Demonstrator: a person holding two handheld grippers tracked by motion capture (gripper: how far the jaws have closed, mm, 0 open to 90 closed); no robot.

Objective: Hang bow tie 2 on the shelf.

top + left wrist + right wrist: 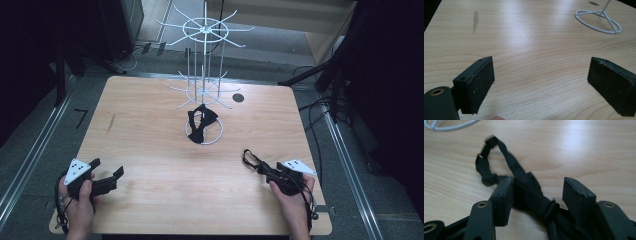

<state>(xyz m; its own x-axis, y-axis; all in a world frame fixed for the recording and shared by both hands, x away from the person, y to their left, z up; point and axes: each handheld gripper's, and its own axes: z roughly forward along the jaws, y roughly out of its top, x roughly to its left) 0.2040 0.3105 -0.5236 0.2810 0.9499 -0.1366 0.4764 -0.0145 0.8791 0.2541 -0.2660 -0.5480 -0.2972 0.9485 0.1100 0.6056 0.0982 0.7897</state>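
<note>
At lower left, the left hand-held gripper (106, 173) is spread wide over bare counter (150, 150). At lower right, the right hand-held gripper (537, 195) sits released around a black strap (524, 182).

Wide-apart jaws over table (531, 50), stand base (598, 22) beyond

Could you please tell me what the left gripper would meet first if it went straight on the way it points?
Probably nothing soon: the open left gripper faces bare table; the white rack base lies farther right.
</note>
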